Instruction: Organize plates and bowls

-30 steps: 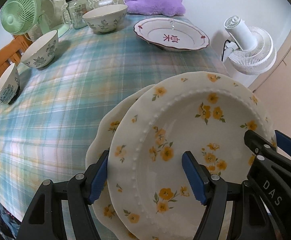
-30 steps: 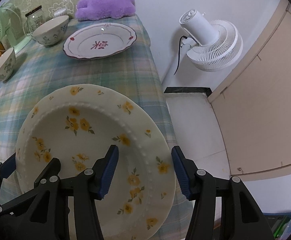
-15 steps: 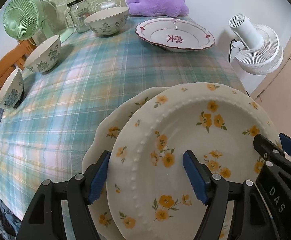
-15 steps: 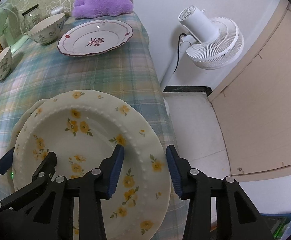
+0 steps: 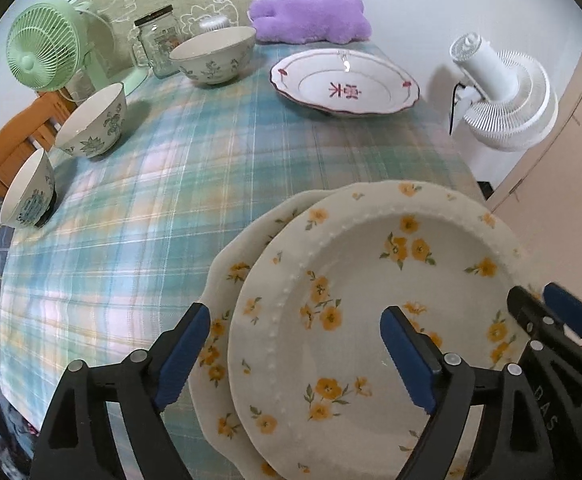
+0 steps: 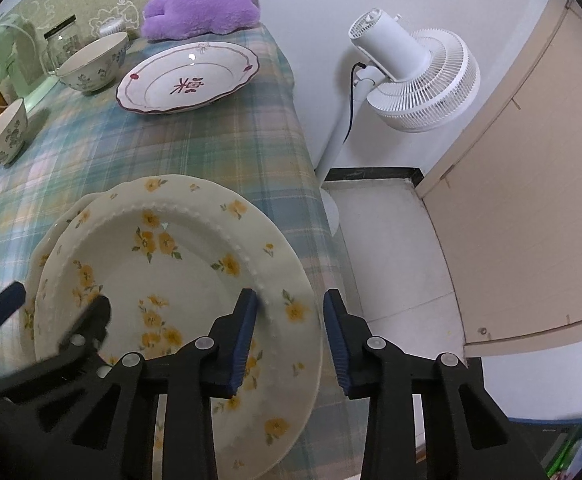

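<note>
The top yellow-flowered plate (image 5: 375,300) sits on the lower yellow-flowered plate (image 5: 227,280) at the near right edge of the plaid-covered surface (image 5: 171,200), shifted slightly to the right of it. The left gripper (image 5: 295,344) straddles the left rims of both plates with its jaws wide and just opened further, pads clear of the china; the right gripper (image 6: 291,336) brackets the top plate's right rim with jaws narrow and just closing, though pad contact cannot be told. Far off stand a red-trimmed plate (image 5: 345,84) and three patterned bowls (image 5: 93,126).
</note>
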Demonstrator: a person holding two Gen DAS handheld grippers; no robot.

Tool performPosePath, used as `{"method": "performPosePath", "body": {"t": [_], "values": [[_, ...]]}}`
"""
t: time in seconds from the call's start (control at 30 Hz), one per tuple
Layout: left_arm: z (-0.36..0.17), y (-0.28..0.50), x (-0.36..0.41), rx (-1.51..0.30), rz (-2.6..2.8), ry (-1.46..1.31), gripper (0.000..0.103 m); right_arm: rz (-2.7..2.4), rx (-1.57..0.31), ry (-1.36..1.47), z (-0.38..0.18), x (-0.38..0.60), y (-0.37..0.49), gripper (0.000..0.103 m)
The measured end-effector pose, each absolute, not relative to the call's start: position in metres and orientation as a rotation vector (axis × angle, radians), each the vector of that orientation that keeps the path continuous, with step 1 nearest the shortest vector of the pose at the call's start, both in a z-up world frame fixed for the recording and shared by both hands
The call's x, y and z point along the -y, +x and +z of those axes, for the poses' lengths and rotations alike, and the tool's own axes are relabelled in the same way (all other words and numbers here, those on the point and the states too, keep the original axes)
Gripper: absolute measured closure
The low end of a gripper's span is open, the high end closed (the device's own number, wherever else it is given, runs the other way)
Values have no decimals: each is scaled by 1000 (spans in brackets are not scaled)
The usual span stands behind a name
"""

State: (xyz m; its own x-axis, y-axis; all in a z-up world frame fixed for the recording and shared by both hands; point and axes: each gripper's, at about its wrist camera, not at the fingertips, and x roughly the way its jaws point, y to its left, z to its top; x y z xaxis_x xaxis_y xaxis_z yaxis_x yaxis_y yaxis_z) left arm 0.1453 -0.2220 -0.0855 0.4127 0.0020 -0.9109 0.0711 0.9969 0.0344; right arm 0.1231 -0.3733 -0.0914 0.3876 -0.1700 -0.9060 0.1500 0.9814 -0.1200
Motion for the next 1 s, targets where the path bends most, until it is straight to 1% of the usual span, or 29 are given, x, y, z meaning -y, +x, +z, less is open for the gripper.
{"method": "performPosePath", "body": {"t": [0.03, 0.1, 0.9, 1.0], "values": [[-85, 145, 221, -1146, -51, 63, 14, -199, -1155, -17, -91, 374, 122, 69], [-84, 143, 218, -1148, -66, 44, 14, -192, -1156, -26, -92, 372, 121, 70], [-86, 141, 200, -1173, -37, 27, 14, -119, -1184, -72, -103, 348, 134, 69], [-84, 140, 199, -1175, -58, 38, 14, -127, -1195, -51, -101, 349, 135, 67]]}}
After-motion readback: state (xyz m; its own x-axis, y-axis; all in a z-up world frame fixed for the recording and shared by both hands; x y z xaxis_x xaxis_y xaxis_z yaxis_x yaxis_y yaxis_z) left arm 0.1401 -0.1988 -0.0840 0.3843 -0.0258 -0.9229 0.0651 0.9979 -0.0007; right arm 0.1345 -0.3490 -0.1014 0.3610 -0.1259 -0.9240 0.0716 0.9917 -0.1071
